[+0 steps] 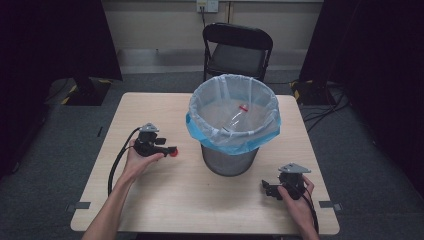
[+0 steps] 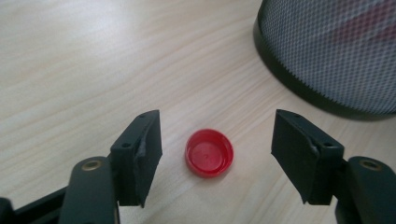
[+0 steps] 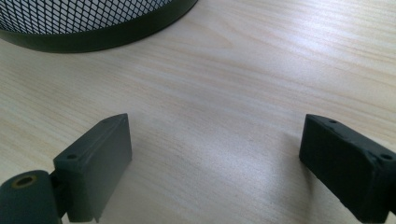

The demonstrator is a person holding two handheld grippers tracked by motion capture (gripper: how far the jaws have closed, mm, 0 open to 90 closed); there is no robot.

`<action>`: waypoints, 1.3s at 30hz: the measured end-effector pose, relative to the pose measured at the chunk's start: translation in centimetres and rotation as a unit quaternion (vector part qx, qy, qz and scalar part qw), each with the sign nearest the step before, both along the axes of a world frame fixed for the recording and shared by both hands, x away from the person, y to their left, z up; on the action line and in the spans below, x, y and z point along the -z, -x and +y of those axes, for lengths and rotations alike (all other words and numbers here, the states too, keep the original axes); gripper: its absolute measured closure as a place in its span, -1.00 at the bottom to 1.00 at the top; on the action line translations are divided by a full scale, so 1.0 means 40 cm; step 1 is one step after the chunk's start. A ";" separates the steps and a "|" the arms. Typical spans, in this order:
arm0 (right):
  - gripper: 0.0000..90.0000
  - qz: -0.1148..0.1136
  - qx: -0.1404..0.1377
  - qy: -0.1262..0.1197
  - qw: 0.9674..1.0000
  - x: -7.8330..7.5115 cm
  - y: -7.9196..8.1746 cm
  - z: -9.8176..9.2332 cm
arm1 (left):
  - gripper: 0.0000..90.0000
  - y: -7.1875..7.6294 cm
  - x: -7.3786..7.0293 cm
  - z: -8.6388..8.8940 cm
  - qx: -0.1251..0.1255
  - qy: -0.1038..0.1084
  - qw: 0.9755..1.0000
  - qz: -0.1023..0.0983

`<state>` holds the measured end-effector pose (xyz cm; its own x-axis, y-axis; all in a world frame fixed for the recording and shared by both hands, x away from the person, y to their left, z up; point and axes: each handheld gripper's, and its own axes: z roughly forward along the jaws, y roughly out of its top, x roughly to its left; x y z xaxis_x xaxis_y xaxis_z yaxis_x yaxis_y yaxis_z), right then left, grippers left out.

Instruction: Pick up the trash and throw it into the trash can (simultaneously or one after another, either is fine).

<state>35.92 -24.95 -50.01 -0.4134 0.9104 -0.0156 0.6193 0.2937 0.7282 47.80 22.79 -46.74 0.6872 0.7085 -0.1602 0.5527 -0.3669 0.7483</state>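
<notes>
While a clear plastic bottle (image 1: 234,120) is lying binned at upper centre, the small red plastic cap (image 2: 208,152) is being straddled, ungripped, by the half-open left gripper (image 2: 215,145); the right gripper (image 3: 215,154) is being held wide open, empty.

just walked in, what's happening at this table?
A person is working with a hand-held gripper in each hand at a wooden table, clearing rubbish into a mesh bin with a plastic liner. A clear bottle already lies inside the bin. The left hand-held gripper is low over a red bottle cap, which lies on the table between its jaws with gaps on both sides, not gripped yet. The right hand-held gripper rests near the bin, open and with nothing in it.
</notes>
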 end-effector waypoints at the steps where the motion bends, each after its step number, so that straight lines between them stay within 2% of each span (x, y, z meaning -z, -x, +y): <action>1: -0.81 0.000 0.000 0.000 1.000 0.000 0.000 0.000 | -0.21 -0.002 0.005 -0.001 0.004 -0.002 1.000 0.002; 6: -0.81 0.000 0.000 0.000 1.000 0.000 0.000 0.000 | -0.14 -0.008 0.030 -0.016 0.006 -0.018 1.000 0.019; 10: -0.81 0.000 0.000 0.000 1.000 0.000 0.000 0.000 | -0.08 -0.011 0.039 -0.025 0.010 -0.027 0.999 0.021; 13: -0.81 0.000 0.000 0.000 1.000 0.000 0.000 0.000 | -0.02 -0.011 0.047 -0.032 0.009 -0.043 0.999 0.022; 15: -0.81 -0.001 -0.001 0.000 1.000 0.000 0.000 0.000 | 0.06 -0.003 0.053 -0.035 0.002 -0.053 0.999 0.005; 18: -0.81 -0.001 -0.001 0.000 1.000 0.000 0.000 0.000 | 0.10 0.004 0.055 -0.037 0.003 -0.062 0.998 -0.007; 22: -0.81 0.000 0.000 0.000 1.000 0.000 0.000 0.000 | 0.17 0.009 0.052 -0.048 0.004 -0.090 0.996 -0.018; 27: -0.81 0.000 0.000 0.000 1.000 0.000 0.000 0.000 | 0.30 0.011 0.053 -0.049 0.002 -0.086 0.996 -0.019; 33: -0.81 0.000 0.000 0.000 1.000 0.000 0.000 0.000 | 0.31 0.011 0.052 -0.049 0.003 -0.087 0.996 -0.019; 36: -0.81 0.000 0.000 0.000 1.000 0.000 0.000 0.000 | 0.31 0.011 0.051 -0.046 0.007 -0.071 0.997 -0.009; 39: -0.81 0.000 0.000 0.000 1.000 0.000 0.000 0.000 | 0.31 0.018 0.049 -0.052 0.014 -0.086 0.996 -0.012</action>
